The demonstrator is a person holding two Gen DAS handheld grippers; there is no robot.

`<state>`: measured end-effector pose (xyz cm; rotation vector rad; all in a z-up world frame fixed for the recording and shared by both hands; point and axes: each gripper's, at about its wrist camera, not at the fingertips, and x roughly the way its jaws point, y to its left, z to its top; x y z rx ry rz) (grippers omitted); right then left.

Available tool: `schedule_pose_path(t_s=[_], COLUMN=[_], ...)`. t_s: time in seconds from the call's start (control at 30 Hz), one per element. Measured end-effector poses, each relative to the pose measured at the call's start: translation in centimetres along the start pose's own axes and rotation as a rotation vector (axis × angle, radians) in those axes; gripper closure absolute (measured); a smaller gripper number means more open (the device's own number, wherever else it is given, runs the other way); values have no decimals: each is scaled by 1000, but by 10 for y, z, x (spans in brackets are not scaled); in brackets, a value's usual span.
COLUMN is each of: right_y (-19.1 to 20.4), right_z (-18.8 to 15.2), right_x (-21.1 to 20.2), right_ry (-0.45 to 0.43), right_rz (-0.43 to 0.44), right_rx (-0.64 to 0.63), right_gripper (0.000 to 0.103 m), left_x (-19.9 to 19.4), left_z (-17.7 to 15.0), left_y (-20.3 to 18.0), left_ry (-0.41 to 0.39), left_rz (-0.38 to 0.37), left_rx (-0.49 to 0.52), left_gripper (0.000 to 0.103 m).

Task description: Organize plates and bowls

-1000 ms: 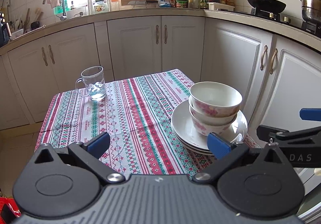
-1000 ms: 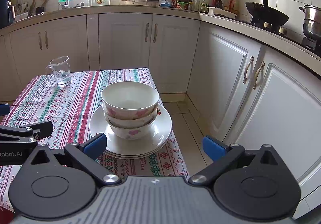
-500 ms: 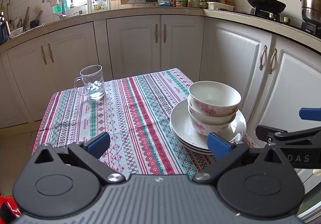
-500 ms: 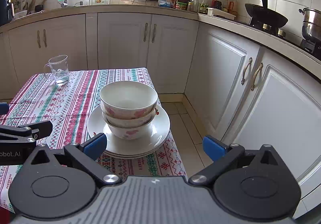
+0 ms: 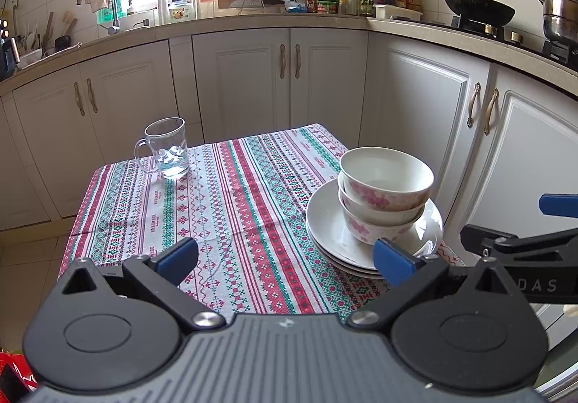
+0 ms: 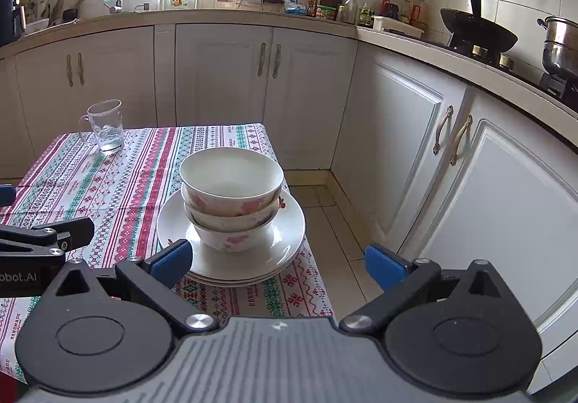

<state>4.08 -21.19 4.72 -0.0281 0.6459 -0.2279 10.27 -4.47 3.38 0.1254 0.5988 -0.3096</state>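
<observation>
Both of our tools are spread and empty: our left gripper has the glass mug ahead to its left and the bowls, nested on the stacked plates, ahead to its right, while our right gripper has that pile just ahead to its left. We judge the stacking done, with little left. Against the earlier frames, the pile sits slightly farther from both.

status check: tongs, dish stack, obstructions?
Left tongs open, empty. Right tongs open, empty. Bowls nested on stacked plates at table edge. Glass mug well clear.
</observation>
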Motion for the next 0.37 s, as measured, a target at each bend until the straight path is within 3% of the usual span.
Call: schedule_pose_path(t_s=[0.37], right_y=[2], right_z=[3], right_x=[-1], right_ry=[-2], right_rz=[-8], right_rx=[-12], right_gripper=[0], left_x=[0], left_z=[0], left_y=[2], left_ry=[3], left_rz=[-3], left_rx=[-4], left_gripper=[1])
